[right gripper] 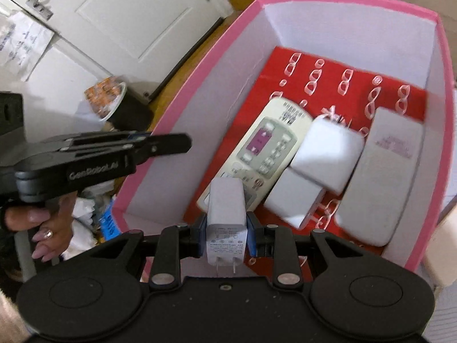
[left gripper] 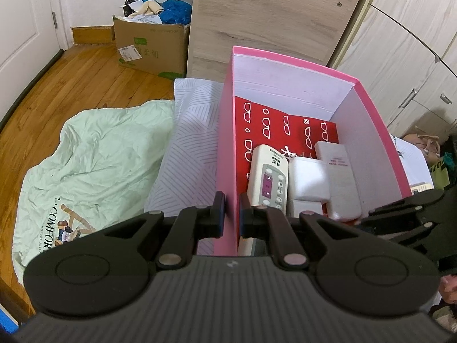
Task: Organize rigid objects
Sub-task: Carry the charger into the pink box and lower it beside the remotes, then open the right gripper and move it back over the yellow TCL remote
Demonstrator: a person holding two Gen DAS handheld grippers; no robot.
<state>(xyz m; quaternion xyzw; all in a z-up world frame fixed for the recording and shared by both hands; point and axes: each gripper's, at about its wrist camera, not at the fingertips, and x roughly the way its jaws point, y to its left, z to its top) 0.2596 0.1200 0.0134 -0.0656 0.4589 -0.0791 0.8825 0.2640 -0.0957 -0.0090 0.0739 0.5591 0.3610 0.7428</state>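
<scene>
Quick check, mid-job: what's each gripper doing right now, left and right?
Left gripper: shut on the pink box, pinching its left wall.
Right gripper: shut on a white charger, held over the box.

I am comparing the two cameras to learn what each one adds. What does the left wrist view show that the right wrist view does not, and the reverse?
Only the left wrist view shows the left gripper straddling the pink box's wall, a mint-green quilt and a cardboard box on the wooden floor.

Only the right wrist view shows the right gripper shut on a white charger over the box, prongs toward the camera, and a white door.

Both show the pink box, the cream remote control and the second, pale remote on red card.
</scene>
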